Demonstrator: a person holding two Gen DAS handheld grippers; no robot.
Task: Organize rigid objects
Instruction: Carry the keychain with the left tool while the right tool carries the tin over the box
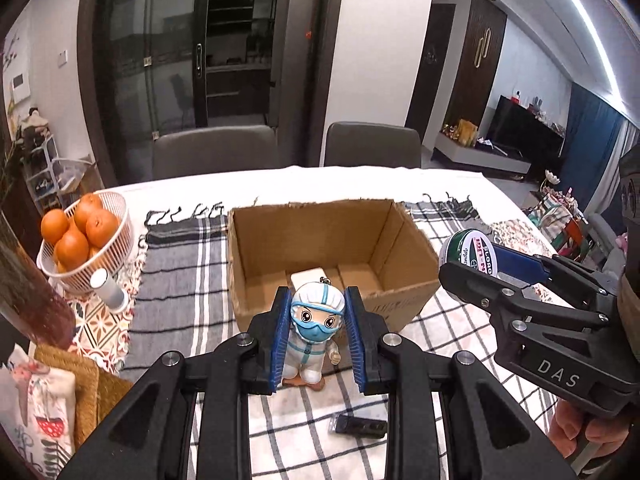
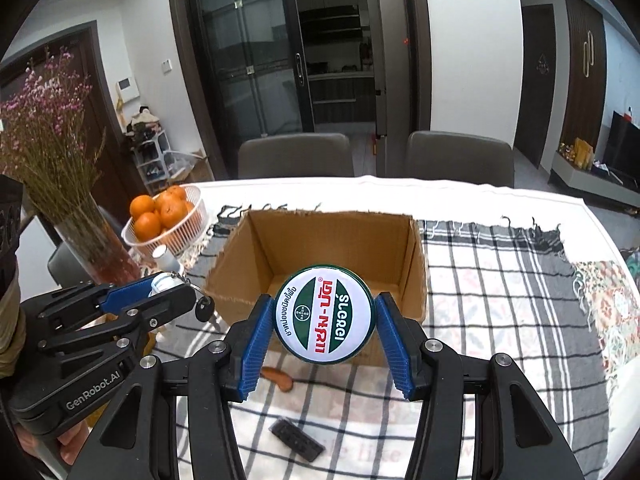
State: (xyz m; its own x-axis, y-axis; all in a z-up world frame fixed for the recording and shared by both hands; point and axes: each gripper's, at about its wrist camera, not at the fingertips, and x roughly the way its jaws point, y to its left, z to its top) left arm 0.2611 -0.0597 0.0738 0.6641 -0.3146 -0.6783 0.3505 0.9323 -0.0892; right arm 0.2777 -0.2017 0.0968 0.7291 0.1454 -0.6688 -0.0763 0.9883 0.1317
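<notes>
My left gripper (image 1: 318,334) is shut on a small figurine keychain (image 1: 314,330) in a white suit with blue goggles, held just in front of the open cardboard box (image 1: 316,224). A white block (image 1: 308,278) lies inside the box. My right gripper (image 2: 325,330) is shut on a round green and white tin (image 2: 325,318), held above the box's near wall (image 2: 236,292). The right gripper with the tin (image 1: 472,254) shows at the right of the left wrist view. The left gripper (image 2: 160,292) with a dangling key shows at the left of the right wrist view.
A small black rectangular object (image 1: 358,426) lies on the checked cloth (image 1: 440,332) in front of the box; it also shows in the right wrist view (image 2: 298,438). A white basket of oranges (image 1: 78,236), a white bottle (image 1: 110,290) and a flower vase (image 2: 76,208) stand left. Two chairs stand behind the table.
</notes>
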